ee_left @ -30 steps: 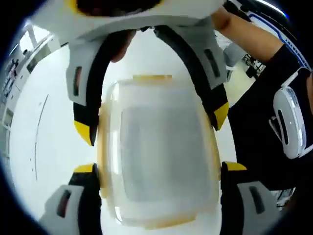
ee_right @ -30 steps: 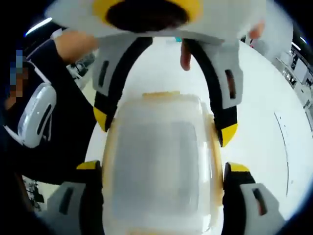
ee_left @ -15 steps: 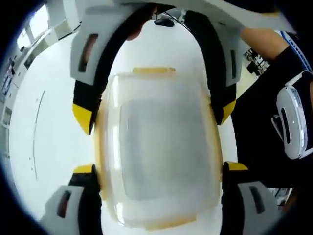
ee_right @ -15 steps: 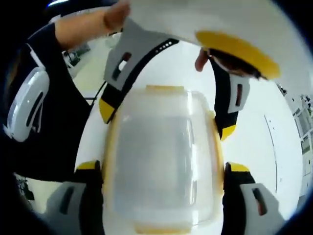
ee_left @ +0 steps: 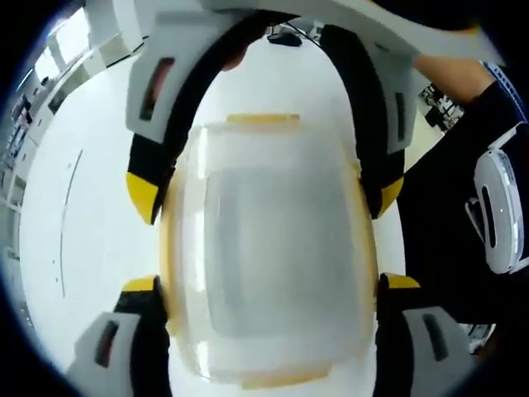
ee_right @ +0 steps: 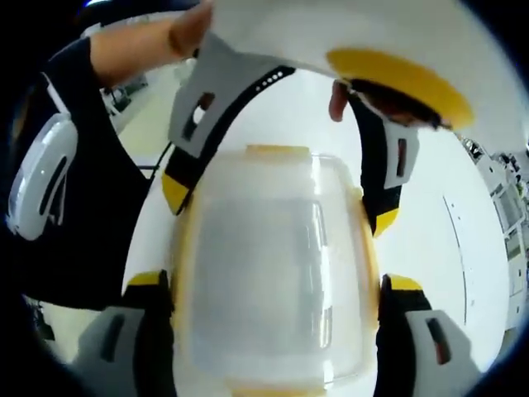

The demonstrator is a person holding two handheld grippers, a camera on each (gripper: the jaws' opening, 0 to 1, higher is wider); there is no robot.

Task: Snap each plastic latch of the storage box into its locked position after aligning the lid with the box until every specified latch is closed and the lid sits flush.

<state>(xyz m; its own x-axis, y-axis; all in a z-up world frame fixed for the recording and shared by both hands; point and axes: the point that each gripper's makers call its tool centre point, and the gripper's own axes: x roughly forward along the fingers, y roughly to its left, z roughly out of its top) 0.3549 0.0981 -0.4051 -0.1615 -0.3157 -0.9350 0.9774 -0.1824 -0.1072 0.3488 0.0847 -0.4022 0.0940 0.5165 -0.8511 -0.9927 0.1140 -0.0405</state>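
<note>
In the left gripper view, the left gripper (ee_left: 269,285) stood with its yellow-tipped jaws spread wide, one on each long side of the storage box (ee_left: 269,265), right beside the yellow side latches (ee_left: 168,256); whether the tips pressed them I could not tell. The right gripper view showed the same from the opposite end: the right gripper (ee_right: 273,281) also gaped around the box, jaw tips alongside its long edges, clenched on nothing. The step in hand looked like pressing the side latches home, and it would go best with the box squared between the jaws, the squeeze even on both sides, and the tips kept on the latch tabs, not the lid (ee_left: 273,248). The frosted lid lay on top and seemed level; through it nothing inside could be made out. Beyond the far end latch (ee_left: 263,119) the box rested on a white table (ee_left: 83,231), near the person's dark sleeve (ee_left: 446,215).
</note>
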